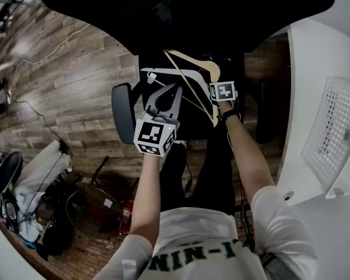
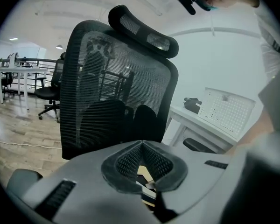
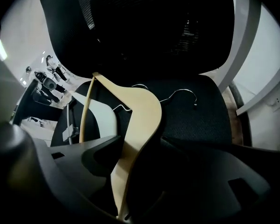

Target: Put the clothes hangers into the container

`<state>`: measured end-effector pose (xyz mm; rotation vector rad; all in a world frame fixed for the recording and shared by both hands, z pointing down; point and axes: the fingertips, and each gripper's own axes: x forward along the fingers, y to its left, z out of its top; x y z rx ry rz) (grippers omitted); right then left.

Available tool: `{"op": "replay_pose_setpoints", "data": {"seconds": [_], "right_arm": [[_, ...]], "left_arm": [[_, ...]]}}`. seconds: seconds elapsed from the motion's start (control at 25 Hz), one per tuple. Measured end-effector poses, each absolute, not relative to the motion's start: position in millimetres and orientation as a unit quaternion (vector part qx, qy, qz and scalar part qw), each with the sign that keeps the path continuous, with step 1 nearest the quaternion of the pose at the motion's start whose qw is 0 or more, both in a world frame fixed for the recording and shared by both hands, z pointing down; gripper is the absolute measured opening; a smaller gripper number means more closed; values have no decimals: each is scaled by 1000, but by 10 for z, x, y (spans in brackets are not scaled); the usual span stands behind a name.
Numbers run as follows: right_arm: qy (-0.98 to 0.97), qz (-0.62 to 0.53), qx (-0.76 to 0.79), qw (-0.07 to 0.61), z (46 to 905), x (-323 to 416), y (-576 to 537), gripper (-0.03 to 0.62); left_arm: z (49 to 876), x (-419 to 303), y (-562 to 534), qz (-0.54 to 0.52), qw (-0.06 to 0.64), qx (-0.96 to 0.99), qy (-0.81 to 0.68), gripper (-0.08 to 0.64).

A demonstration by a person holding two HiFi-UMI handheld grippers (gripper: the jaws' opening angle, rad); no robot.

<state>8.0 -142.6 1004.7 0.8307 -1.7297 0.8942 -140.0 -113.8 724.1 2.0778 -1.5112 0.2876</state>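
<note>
Below, black chair (image 2: 121,78), wooden hanger (image 3: 140,125), plank floor (image 1: 76,92), white desk (image 1: 318,63)

My head view looks steeply down from above onto an office chair (image 1: 123,112) and a wooden hanger (image 1: 205,66). The left gripper view faces the chair's backrest (image 2: 116,87) level, close up. The right gripper view looks along that same hanger onto the seat (image 3: 196,118), very near.

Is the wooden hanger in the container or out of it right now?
Out. The wooden hanger stands between the right tongs above the chair seat; the white perforated basket lies apart on the desk.
</note>
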Motion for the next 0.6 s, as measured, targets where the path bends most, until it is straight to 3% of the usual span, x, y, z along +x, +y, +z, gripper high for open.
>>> {"op": "replay_pose_setpoints", "data": {"seconds": [0.2,0.6], "right_arm": [[-710,375,368,470,10108,135,-1489,168],[-729,377,378,428,9742,205,-1472,156]], "left_arm": [[7428,-1411,-1119,113,283,770,-560,12],[7369,-1305,-1093,107,289,775,-552,12]]}}
